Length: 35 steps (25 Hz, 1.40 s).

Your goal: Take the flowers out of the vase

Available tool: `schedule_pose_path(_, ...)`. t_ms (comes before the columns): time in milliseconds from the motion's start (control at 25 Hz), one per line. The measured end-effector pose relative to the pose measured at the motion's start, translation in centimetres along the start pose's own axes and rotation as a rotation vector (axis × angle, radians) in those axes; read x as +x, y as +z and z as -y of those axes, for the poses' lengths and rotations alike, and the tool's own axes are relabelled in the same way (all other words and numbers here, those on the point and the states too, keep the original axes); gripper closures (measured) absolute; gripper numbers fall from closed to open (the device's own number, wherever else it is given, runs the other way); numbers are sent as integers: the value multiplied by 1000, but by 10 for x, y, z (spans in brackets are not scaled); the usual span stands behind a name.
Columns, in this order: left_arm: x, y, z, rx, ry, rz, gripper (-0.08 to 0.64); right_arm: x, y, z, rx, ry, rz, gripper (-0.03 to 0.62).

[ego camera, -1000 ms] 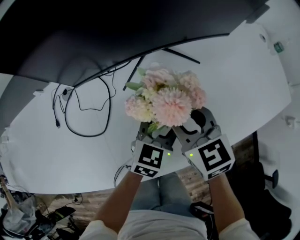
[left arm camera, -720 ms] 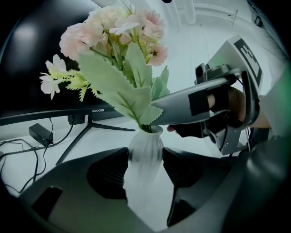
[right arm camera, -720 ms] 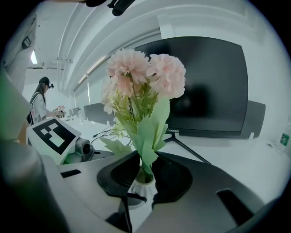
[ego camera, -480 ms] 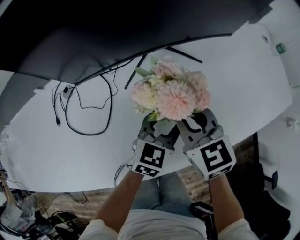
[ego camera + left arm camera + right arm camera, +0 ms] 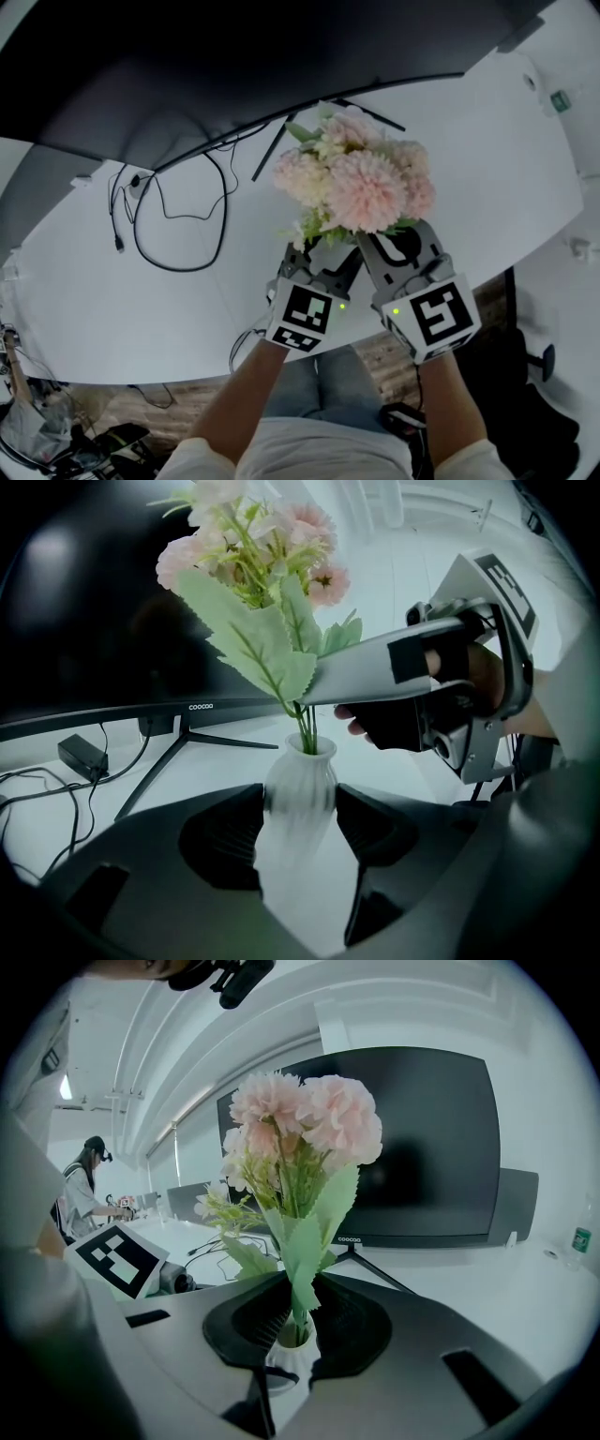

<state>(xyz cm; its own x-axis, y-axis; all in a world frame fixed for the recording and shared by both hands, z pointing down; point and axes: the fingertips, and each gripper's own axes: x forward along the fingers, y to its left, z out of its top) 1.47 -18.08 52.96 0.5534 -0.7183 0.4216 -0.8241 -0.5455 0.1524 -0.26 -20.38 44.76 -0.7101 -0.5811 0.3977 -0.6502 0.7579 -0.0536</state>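
Note:
A bunch of pink flowers with green leaves stands in a small white ribbed vase. My left gripper is shut on the vase body, a pad pressed to each side. My right gripper reaches in from the right just above the vase mouth. Its jaws are closing, with the green stems and a leaf pinched between the pads. In the right gripper view the blooms rise above the jaws and the vase rim shows just under them. In the head view the blooms hide the vase.
A large dark curved monitor stands behind on the white table, its stand legs spread toward the flowers. Black cables loop at the left. A person works at a far desk.
The right gripper's jaws have closed in on the stems. The flowers have shifted up and to the right in the head view. The left gripper has stayed put.

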Motion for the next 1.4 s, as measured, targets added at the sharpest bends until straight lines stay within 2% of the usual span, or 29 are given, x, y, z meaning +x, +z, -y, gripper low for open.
schedule_pose_path(440,1,-2,0,1,1,-19,313,-15,19,4,33,4,31,517)
schedule_pose_path(1400,4,-4,0,23,0,-86,313,-57,90,15,7,-31,133,520)
